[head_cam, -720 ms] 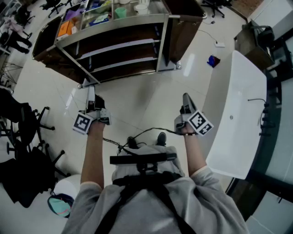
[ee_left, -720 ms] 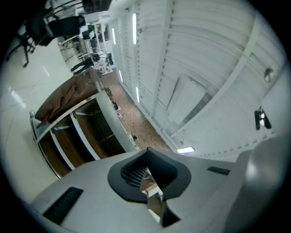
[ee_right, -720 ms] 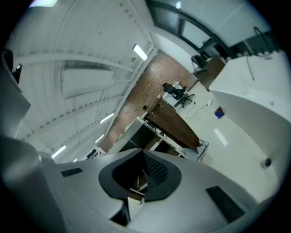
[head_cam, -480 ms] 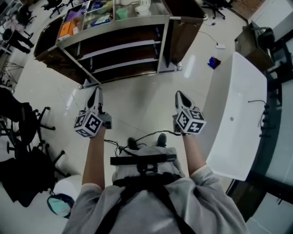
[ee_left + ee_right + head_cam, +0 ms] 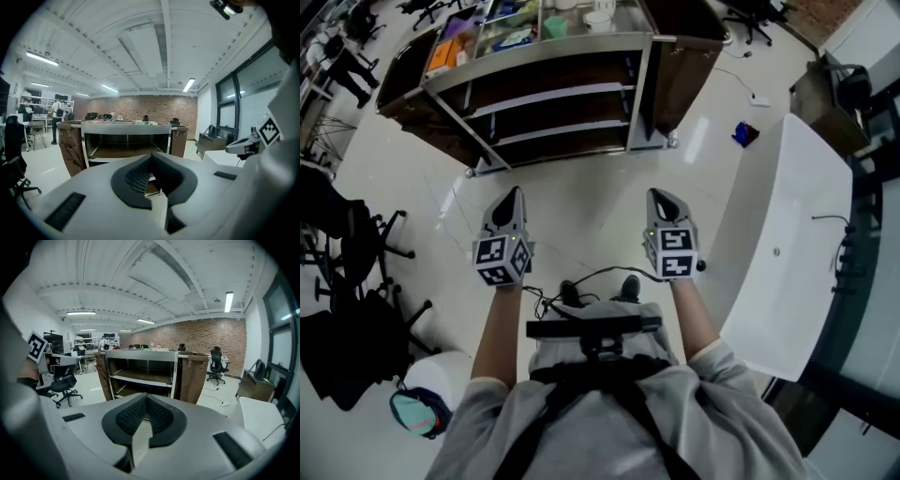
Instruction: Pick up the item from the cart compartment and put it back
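A: Stage?
B: Not begun. Left gripper (image 5: 515, 194) and right gripper (image 5: 659, 195), fingers clenched on nothing, hang before the steel-framed, brown-sided cart (image 5: 553, 94); small coloured items (image 5: 441, 54) lie in its top compartments.

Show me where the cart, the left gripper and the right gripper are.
cart (image 5: 562, 49): head view, front rail of its top.
left gripper (image 5: 514, 193): head view, tip of the closed jaws.
right gripper (image 5: 659, 195): head view, tip of the closed jaws.

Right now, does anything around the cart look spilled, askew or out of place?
Nothing looks spilled or damaged. The one oddity is a small blue thing lying loose on the floor, in the gap between the cart and the white table. It is too small to identify.
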The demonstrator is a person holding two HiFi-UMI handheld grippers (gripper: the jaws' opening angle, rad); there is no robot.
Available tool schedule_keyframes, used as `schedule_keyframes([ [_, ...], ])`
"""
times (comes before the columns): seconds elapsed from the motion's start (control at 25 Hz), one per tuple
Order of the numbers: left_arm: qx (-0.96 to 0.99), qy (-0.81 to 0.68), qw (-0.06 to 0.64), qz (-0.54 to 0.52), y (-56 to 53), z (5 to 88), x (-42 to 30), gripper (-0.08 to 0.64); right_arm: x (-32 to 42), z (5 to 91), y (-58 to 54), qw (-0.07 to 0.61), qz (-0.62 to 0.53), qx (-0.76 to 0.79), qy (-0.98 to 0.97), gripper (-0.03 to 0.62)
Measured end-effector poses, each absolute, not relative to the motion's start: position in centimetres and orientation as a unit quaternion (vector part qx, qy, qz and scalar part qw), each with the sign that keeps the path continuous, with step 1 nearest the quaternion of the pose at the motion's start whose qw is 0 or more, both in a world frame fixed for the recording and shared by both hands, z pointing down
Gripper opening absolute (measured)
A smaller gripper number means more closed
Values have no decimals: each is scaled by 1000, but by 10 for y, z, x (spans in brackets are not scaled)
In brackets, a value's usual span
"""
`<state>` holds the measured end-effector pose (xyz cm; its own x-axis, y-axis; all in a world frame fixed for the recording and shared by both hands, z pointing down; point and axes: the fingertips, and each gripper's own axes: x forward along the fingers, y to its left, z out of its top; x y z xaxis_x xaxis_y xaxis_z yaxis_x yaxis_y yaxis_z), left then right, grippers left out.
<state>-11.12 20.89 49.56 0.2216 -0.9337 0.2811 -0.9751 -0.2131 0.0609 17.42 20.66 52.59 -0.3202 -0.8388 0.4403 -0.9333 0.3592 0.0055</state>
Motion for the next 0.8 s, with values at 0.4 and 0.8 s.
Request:
schedule_keyframes([
  [0.4,759,-640,97,73,213,477,-67,3,195,522,205,182,130,472,-853,9],
  [0.8,768,-631,84,71,176,469,-60,3,194,526,172,179,129,456,-862,9],
])
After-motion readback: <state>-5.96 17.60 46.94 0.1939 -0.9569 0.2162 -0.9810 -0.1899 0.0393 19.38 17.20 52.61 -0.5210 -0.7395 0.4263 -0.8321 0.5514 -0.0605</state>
